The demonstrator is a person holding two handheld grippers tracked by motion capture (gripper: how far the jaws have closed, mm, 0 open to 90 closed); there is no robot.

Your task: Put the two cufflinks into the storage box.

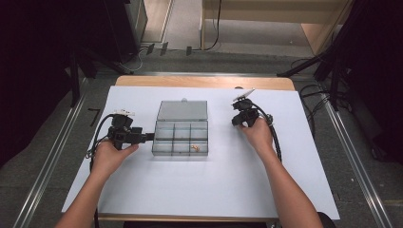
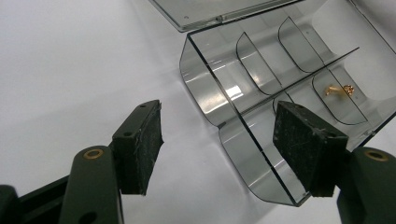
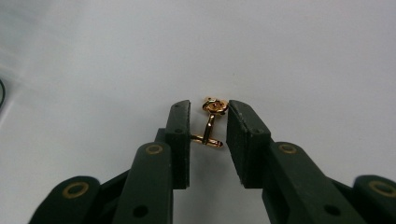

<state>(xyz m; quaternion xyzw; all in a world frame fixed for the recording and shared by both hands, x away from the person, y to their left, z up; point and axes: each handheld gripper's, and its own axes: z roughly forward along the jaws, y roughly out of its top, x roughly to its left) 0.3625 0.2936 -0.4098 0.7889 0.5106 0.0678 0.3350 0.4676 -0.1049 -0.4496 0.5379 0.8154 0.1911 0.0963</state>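
A clear plastic compartment box [image 1: 180, 154] sits mid-table with its lid [image 1: 183, 110] flat behind it. One gold cufflink [image 1: 195, 147] lies in its front right compartment [image 2: 340, 89]. My left gripper [image 1: 151, 137] is at the box's left wall. Its jaws [image 2: 219, 126] stand open astride the box's near corner [image 2: 233, 140], one pad outside and one over the inside, neither pressing. To the right of the box, my right gripper [image 1: 240, 119] points down at the white table. A second gold cufflink [image 3: 211, 122] stands between its pads [image 3: 208, 116], touching both.
The white table sheet [image 1: 204, 190] spreads wide in front of the box and to both sides. Cables [image 1: 275, 137] trail from each gripper. Dark stands and a metal rail [image 1: 351, 156] flank the table on the floor.
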